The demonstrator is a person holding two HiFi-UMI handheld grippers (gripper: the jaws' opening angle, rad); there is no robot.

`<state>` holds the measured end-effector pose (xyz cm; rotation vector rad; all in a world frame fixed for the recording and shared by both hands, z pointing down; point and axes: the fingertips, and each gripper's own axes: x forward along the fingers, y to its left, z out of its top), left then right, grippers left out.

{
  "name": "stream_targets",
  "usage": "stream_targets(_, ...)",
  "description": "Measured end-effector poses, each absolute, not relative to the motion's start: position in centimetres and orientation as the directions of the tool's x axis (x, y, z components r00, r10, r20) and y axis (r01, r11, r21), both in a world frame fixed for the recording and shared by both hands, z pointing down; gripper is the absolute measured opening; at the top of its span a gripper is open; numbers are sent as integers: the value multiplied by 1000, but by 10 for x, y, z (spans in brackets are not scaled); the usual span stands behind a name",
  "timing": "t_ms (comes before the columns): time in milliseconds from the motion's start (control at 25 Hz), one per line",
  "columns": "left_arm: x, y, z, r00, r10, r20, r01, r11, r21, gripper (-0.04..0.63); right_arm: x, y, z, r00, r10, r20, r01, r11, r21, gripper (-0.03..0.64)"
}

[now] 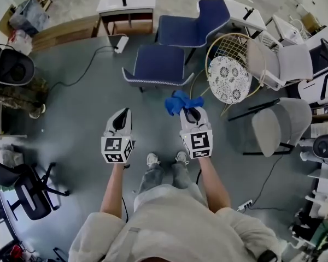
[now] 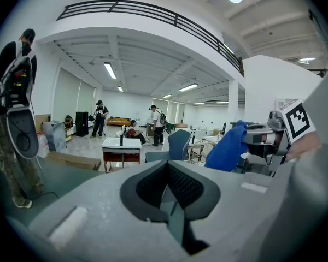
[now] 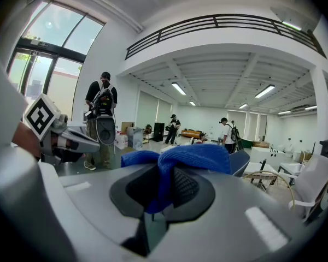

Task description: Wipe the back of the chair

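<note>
A blue chair [image 1: 154, 63] stands on the grey floor just ahead of me, with a second blue chair [image 1: 192, 24] behind it. My right gripper [image 1: 190, 112] is shut on a bunched blue cloth [image 1: 180, 101], which hangs in the air short of the nearer chair. In the right gripper view the blue cloth [image 3: 180, 157] bulges over the jaws of the right gripper [image 3: 163, 185]. My left gripper [image 1: 123, 114] is level with it to the left, shut and holding nothing. The left gripper view shows the left gripper [image 2: 168, 182] with the cloth [image 2: 229, 146] to its right.
A round wire chair with a lace cushion [image 1: 228, 78] stands right of the blue chairs, and grey chairs [image 1: 279, 125] further right. A white desk [image 1: 126, 4] is at the back, a black office chair [image 1: 27, 192] at the left. Cables cross the floor. People stand far off [image 2: 155, 125].
</note>
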<state>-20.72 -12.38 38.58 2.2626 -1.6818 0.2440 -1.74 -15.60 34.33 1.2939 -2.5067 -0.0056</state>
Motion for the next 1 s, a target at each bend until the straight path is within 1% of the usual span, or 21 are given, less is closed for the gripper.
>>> stream_targets(480,-166,-103,441,265,-905,333,-958,-209,194,3,-5,-152,409,-598,-730,331,-737,663,131,35)
stream_targets(760,-166,-101,474,241,-912,331,-963,-182,200,3,-12,-156,446,-613,-719,328,-723,678,135,35)
stream_targets(1000,-178,-107,503,215,-923,320,-967,-156,201,2,-33,-165,478,-622,-715,318,-712,686,152,35)
